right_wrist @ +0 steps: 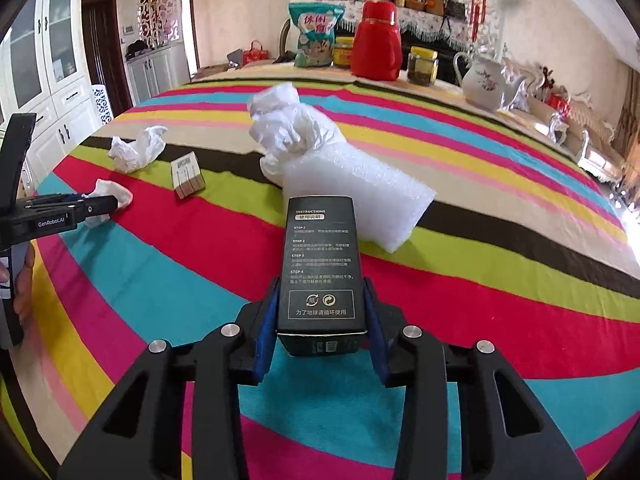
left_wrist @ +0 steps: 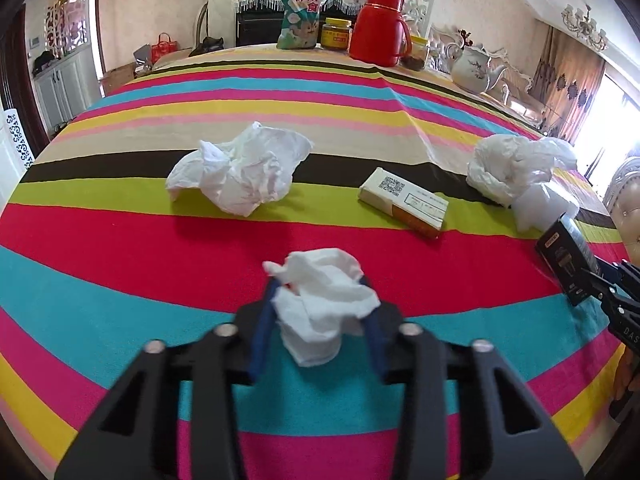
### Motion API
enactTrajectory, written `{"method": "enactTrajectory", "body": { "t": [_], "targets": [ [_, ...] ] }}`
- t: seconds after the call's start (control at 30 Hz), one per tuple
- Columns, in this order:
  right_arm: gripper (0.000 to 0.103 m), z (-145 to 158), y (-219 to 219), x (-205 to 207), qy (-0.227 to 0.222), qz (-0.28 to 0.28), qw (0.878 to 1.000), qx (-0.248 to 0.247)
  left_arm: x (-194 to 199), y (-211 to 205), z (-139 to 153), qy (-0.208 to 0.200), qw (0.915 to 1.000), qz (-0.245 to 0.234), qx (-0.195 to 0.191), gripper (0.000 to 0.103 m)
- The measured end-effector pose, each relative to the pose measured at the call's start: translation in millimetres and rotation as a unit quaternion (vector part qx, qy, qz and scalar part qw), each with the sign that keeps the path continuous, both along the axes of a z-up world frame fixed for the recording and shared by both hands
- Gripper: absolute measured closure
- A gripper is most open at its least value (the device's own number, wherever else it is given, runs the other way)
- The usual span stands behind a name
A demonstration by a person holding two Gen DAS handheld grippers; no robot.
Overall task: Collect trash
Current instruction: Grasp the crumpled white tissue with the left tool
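Observation:
In the left wrist view my left gripper (left_wrist: 320,284) is shut on a small crumpled white tissue (left_wrist: 324,304), just above the striped tablecloth (left_wrist: 120,264). The right wrist view has my right gripper (right_wrist: 321,286) shut on a black box (right_wrist: 322,256) with white printed instructions, its blue pads pressing both long sides. Farther out on the cloth lie a bigger crumpled tissue (left_wrist: 244,172), a cream box with a QR code (left_wrist: 404,200), a crumpled clear plastic bag (right_wrist: 288,124) and a white foam sheet (right_wrist: 360,196). The left gripper (right_wrist: 116,202) shows at the left edge.
Along the table's far edge stand a teal snack bag (left_wrist: 304,12), a yellow-lidded jar (left_wrist: 336,34), a red thermos (left_wrist: 380,26), another jar (right_wrist: 422,66) and a white teapot (left_wrist: 474,66). A hand (right_wrist: 24,280) holds the left gripper's handle.

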State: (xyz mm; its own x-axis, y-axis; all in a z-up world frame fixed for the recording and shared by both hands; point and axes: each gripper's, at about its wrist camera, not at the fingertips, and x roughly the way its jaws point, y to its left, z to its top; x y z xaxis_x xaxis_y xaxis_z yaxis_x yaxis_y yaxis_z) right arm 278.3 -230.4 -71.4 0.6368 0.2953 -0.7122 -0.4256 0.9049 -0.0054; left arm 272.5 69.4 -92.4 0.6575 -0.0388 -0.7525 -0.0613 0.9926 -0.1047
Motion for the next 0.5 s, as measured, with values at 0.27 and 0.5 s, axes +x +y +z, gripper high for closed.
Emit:
{"method": "enactTrajectory", "body": {
  "t": [0.27,0.5],
  "targets": [
    [0.066,11.9,3.5,-8.5,-0.021,0.012,0.999,0.022,-10.4,-14.2,10.2,-0.036,0.9989,-0.013,0.025,0.09],
    [0.066,14.7,13.6,-16.9,-0.034,0.024,0.999,0.024,-18.7,-28.8,17.4,-0.061,0.997,-0.028,0.039,0.09]
  ]
}}
